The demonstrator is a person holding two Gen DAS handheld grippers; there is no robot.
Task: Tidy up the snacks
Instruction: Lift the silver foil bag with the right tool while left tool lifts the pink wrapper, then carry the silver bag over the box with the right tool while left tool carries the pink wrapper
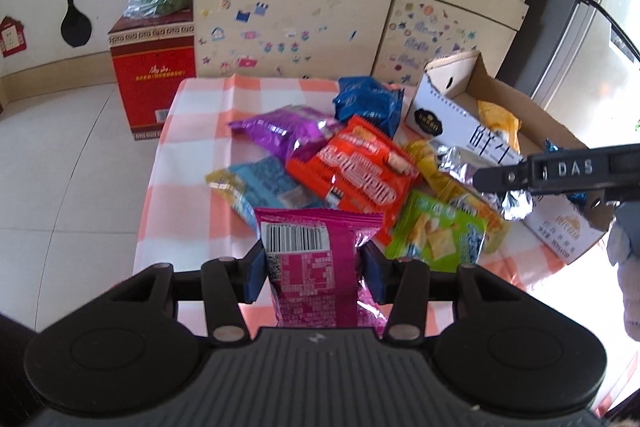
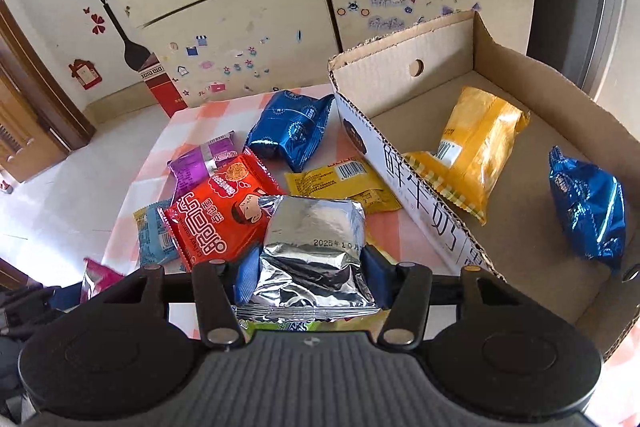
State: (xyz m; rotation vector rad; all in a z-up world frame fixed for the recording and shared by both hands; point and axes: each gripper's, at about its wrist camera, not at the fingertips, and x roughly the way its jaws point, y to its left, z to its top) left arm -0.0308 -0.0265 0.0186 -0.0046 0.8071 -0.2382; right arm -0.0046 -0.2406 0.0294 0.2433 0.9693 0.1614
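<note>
My left gripper (image 1: 314, 267) is shut on a magenta snack packet (image 1: 316, 259), held above the near edge of the checked table (image 1: 192, 131). My right gripper (image 2: 310, 273) is shut on a silver foil packet (image 2: 316, 247), held over the pile beside the cardboard box (image 2: 404, 67); it also shows in the left wrist view (image 1: 500, 183). On the table lie a red packet (image 2: 212, 223), a purple packet (image 1: 284, 131), a blue packet (image 2: 288, 131), a yellow packet (image 2: 340, 183), a light-blue packet (image 1: 264, 183) and a green packet (image 1: 436, 231). In the box lie an orange-yellow packet (image 2: 476, 155) and a blue packet (image 2: 588, 207).
A stickered cabinet (image 1: 288, 11) stands behind the table, its top crowded with boxes and bottles. A red carton (image 1: 154, 75) with a plastic bag on it stands on the tiled floor at the left. A window is at the right.
</note>
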